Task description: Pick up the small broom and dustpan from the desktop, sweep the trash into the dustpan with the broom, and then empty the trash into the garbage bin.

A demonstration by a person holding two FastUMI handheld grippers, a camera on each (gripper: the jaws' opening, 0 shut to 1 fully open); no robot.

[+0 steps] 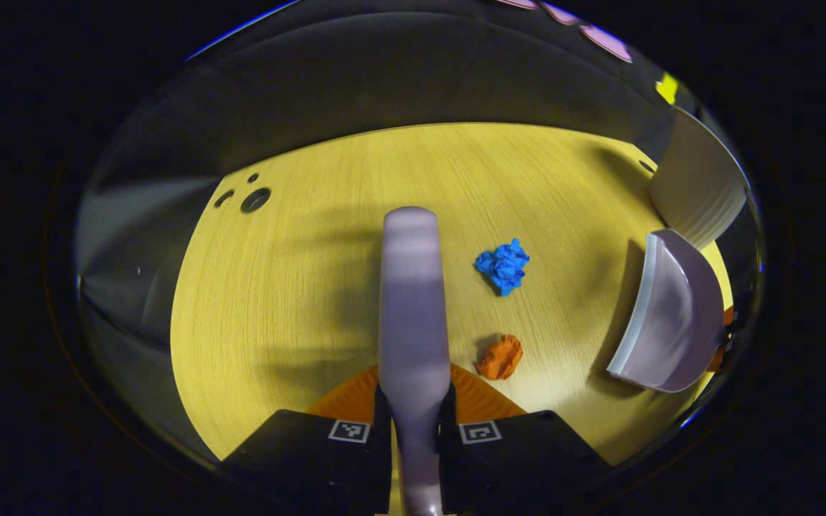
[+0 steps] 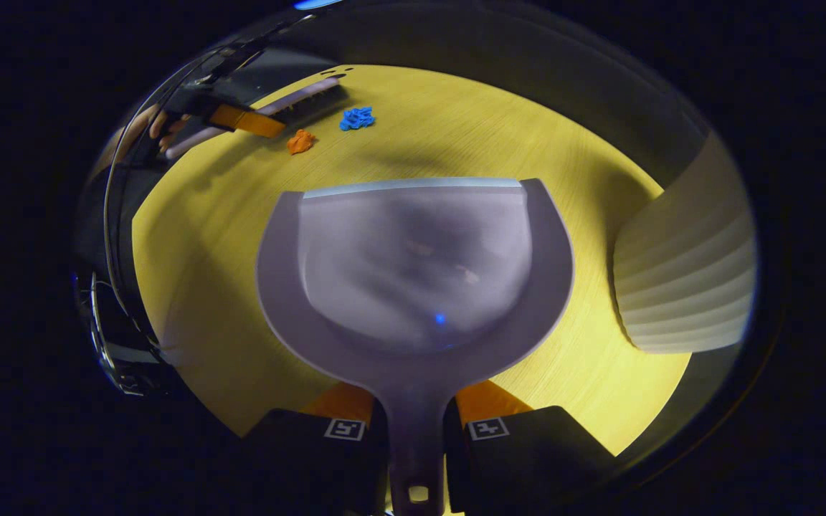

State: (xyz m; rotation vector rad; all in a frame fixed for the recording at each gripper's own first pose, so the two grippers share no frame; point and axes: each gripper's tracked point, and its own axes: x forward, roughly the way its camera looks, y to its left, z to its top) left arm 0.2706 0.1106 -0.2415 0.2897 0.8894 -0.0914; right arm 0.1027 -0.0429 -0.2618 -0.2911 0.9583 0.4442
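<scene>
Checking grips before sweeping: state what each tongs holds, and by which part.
Left tongs grip the broom by its handle; right tongs grip the dustpan by its handle.

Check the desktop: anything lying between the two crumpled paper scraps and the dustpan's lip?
Nothing visible. Bare yellow wood-grain desktop lies between the crumpled blue paper, the crumpled orange paper and the grey plastic dustpan. The ribbed white bin stands off beside the dustpan.
</scene>
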